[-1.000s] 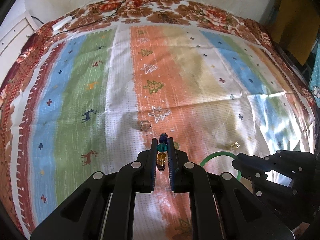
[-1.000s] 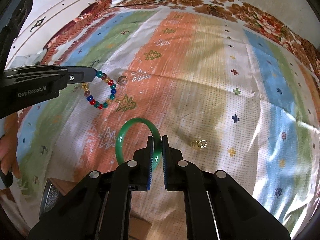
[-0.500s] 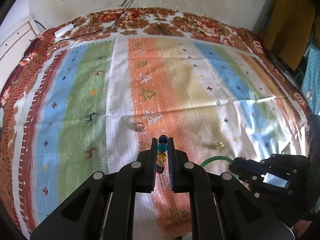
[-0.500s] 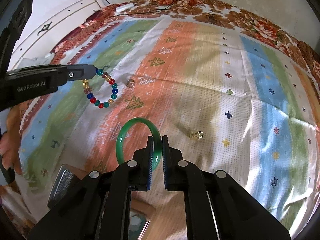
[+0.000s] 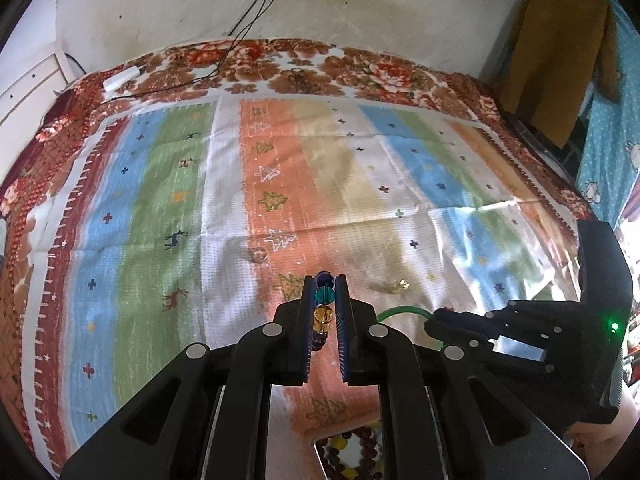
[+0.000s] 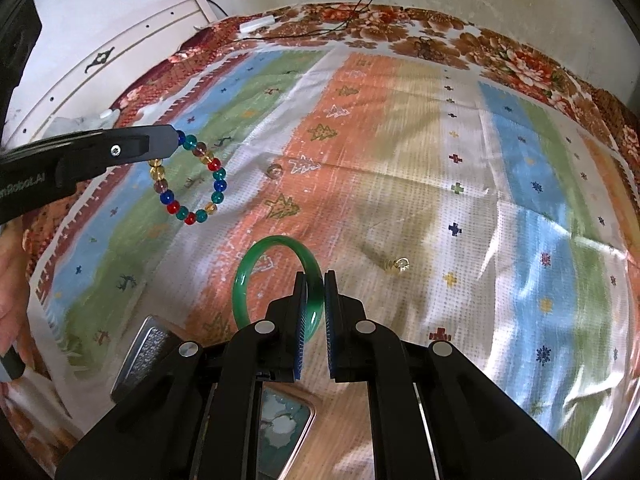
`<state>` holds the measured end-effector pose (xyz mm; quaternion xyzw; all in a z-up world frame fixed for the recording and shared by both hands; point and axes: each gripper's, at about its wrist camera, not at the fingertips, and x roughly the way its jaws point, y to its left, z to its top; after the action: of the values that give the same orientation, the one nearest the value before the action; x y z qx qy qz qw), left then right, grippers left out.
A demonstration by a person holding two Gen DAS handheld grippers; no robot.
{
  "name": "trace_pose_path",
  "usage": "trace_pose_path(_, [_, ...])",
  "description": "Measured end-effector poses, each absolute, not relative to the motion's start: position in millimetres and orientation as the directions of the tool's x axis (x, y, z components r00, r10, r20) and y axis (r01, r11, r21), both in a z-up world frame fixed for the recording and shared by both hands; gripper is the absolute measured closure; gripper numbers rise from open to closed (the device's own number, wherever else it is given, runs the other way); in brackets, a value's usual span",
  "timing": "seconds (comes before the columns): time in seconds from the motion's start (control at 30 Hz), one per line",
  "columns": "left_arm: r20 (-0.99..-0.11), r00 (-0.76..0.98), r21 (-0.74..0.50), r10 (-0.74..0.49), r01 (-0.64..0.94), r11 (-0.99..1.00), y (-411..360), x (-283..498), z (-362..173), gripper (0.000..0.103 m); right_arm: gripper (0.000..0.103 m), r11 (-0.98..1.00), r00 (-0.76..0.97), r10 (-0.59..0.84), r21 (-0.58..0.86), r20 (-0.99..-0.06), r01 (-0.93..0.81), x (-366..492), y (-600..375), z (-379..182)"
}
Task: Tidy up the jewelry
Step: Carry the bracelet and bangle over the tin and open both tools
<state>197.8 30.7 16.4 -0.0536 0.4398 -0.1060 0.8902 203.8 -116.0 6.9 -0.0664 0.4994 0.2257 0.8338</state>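
Note:
My left gripper is shut on a multicoloured bead bracelet and holds it in the air; the bracelet hangs as a ring in the right wrist view. My right gripper is shut on a green jade bangle, also raised; the bangle's rim shows in the left wrist view. A small clear ring and a small gold piece lie on the striped cloth.
A wooden jewelry box with compartments sits at the near edge, holding dark and yellow beads and pale green pieces. Its open lid stands at the left. A white power strip with cables lies at the far edge.
Both grippers have pulled back and up from the cloth with their bracelets. The jewelry box has come into view below them.

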Motion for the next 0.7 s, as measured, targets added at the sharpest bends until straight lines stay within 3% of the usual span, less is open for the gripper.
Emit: trace_pose_path(0.7, [-0.722, 0.637, -0.194, -0.270, 0.187, 0.963, 28.9, 143.0, 33.9, 0.093, 0.094, 0.879, 0.422, 0.359, 0.150, -0.833, -0.453, 175.6, -129.0, 26.9])
